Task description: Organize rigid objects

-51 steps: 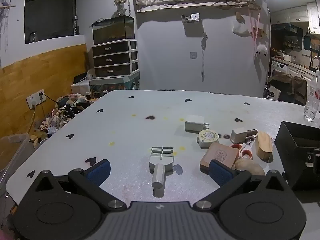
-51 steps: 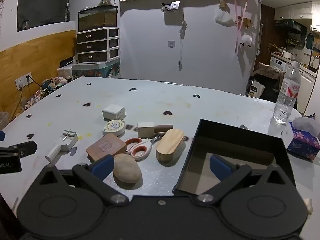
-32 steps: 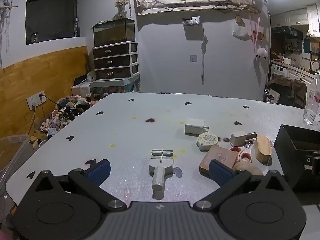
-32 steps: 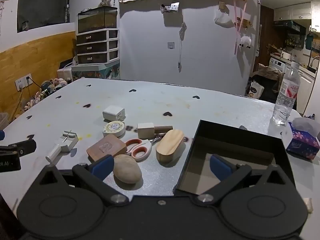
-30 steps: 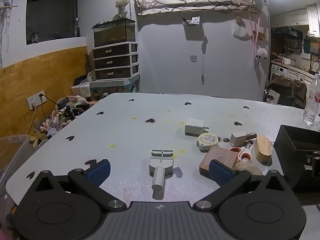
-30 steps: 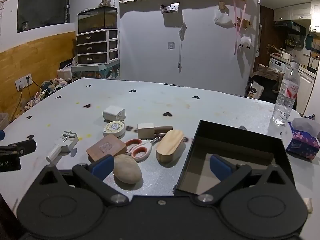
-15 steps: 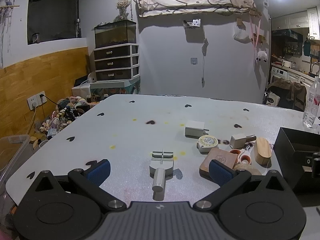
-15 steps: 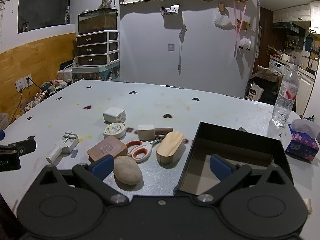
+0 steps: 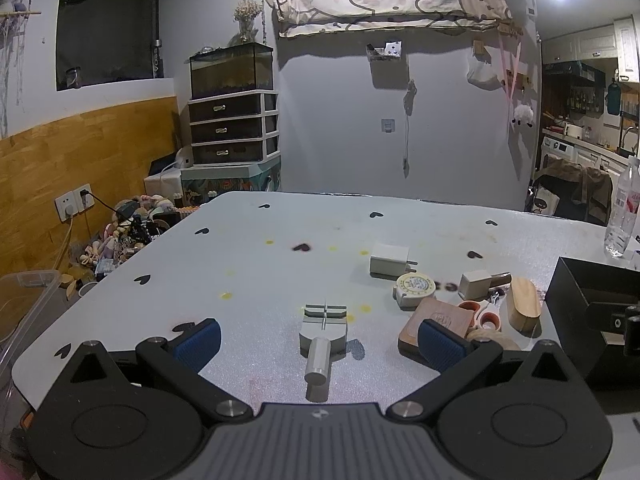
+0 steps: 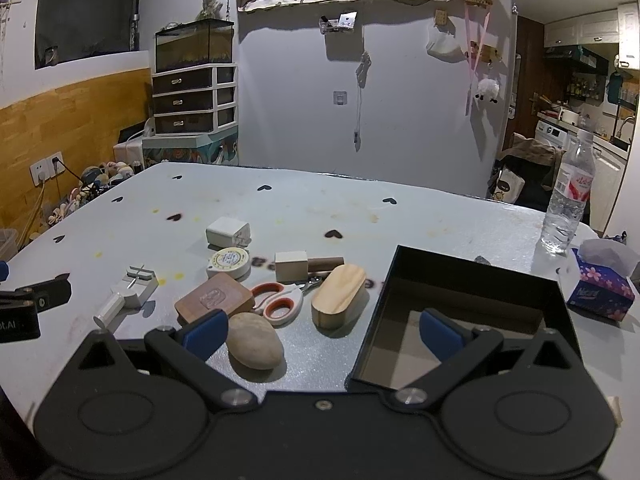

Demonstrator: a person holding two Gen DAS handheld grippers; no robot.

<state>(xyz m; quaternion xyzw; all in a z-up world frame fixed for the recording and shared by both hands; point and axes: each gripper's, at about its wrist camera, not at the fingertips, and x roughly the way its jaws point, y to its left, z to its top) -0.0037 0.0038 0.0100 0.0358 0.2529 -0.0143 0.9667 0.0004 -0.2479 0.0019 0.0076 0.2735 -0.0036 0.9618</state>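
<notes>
- Rigid objects lie clustered on the desk point(image 10: 400, 216): we see a white charger point(image 10: 227, 232), a round tape measure point(image 10: 229, 263), a brown block point(image 10: 215, 299), scissors point(image 10: 280, 302), a smooth stone point(image 10: 253, 340), an oval wooden piece point(image 10: 338, 295) and a small stamp point(image 10: 298, 266);
- we find the black box point(image 10: 460, 280) just right of the cluster, open-topped, nothing visible inside;
- our left tongs point(image 9: 318, 338) are spread wide and hold nothing, with a grey metal tool point(image 9: 323, 330) lying on the desk between the fingers;
- our right tongs point(image 10: 320, 330) are likewise spread and hold nothing, the stone by the left finger, the right finger over the box;
- a water bottle point(image 10: 568, 204) and tissue pack point(image 10: 604, 284) stand beyond the box.
</notes>
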